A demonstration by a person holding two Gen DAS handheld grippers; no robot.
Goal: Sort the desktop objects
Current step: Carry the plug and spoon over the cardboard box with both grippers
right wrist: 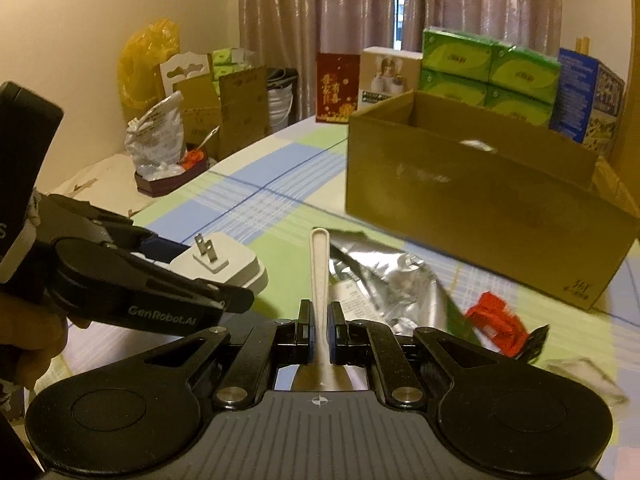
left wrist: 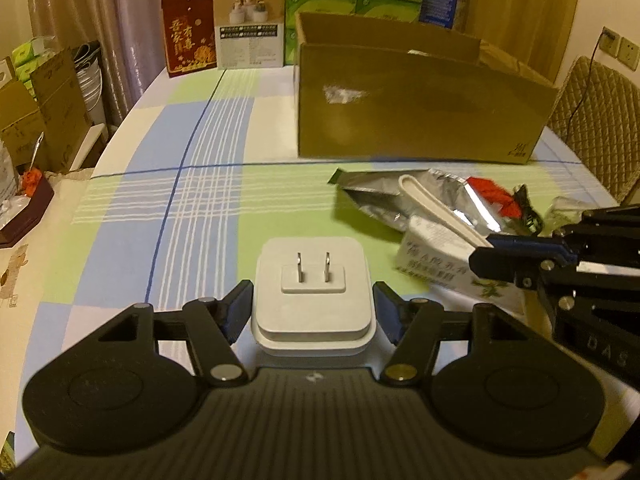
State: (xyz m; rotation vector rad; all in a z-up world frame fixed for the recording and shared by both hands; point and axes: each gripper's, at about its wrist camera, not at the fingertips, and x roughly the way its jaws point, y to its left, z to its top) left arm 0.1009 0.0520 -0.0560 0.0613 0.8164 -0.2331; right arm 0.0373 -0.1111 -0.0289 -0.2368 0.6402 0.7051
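Note:
My left gripper (left wrist: 312, 298) is shut on a white plug charger (left wrist: 312, 280), its two prongs facing up; the pads press its two sides. The right wrist view shows that charger (right wrist: 228, 260) held a little above the checked tablecloth. The right gripper (right wrist: 321, 314) is shut on a thin white plastic stick (right wrist: 320, 264) that points forward past the fingertips. From the left wrist view, the stick (left wrist: 436, 204) slants above a silver foil bag (left wrist: 380, 196) and a small white printed box (left wrist: 432, 256). An open cardboard box (left wrist: 400, 112) stands behind them.
A red item (right wrist: 496, 320) and a black clip lie right of the foil bag (right wrist: 400, 284). Green tissue packs (right wrist: 492, 72), a red card and printed boxes line the table's far edge. Bags and cartons crowd the floor at left. A padded chair (left wrist: 592, 112) stands at right.

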